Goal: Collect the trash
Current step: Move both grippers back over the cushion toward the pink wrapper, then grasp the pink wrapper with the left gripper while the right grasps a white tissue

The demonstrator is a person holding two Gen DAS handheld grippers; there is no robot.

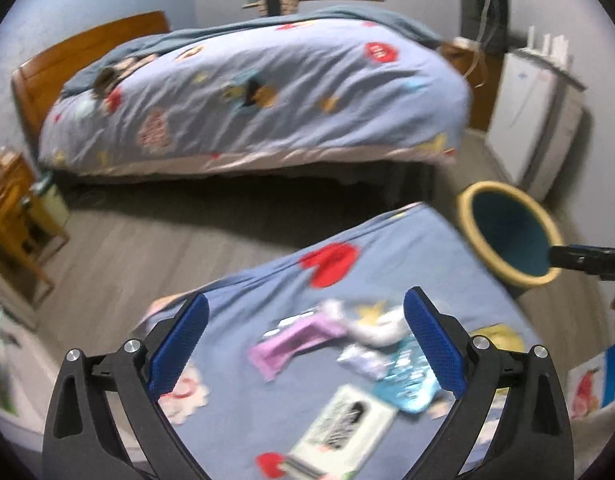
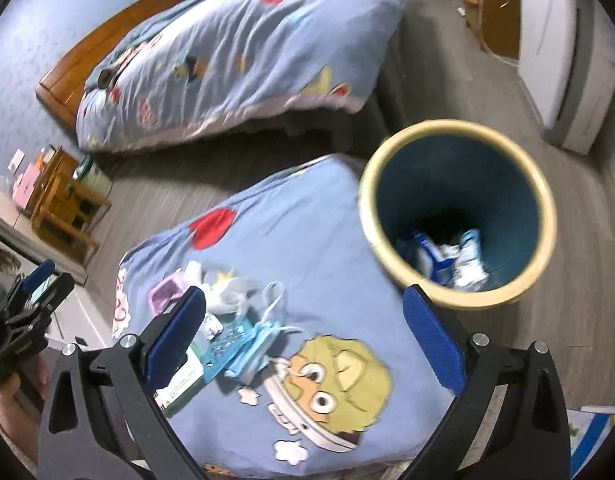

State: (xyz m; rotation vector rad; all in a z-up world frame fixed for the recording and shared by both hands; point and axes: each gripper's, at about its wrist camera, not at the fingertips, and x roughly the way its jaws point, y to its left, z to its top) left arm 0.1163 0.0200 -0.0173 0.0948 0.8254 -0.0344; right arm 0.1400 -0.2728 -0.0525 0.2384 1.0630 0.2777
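Over a blue cartoon-print cover (image 1: 267, 280) beside a round bin (image 2: 459, 212), two sets of tongs hang with their blue pads spread wide and nothing between them: the left tongs (image 1: 307, 344) above a cluster of litter, the right tongs (image 2: 305, 340) nearer the bin's cream rim. Roughly five loose pieces of trash lie together on the cover, though blur makes the count uncertain: one purple wrapper (image 1: 295, 340), one crumpled white tissue (image 1: 371, 324), one shiny light-blue packet (image 1: 407, 376), one white and green carton (image 1: 343, 424) and, seen only from the right wrist, one blue face mask (image 2: 263, 340) with white ear loops. That same right view looks down into the bin, where blue and white scraps (image 2: 447, 256) already sit at the bottom; from the left wrist only the bin's teal inner wall shows, with the tip of the right tongs crossing its rim. Right-wrist footage also reveals one yellow-haired cartoon face (image 2: 335, 384) printed on the cover, and the left tongs held at frame left. Both views take in one bed (image 1: 259, 92) with a matching quilt and wooden headboard across the grey plank floor (image 1: 119, 248), one wooden chair (image 2: 67, 204), and one white appliance (image 1: 535, 120) against the far wall.
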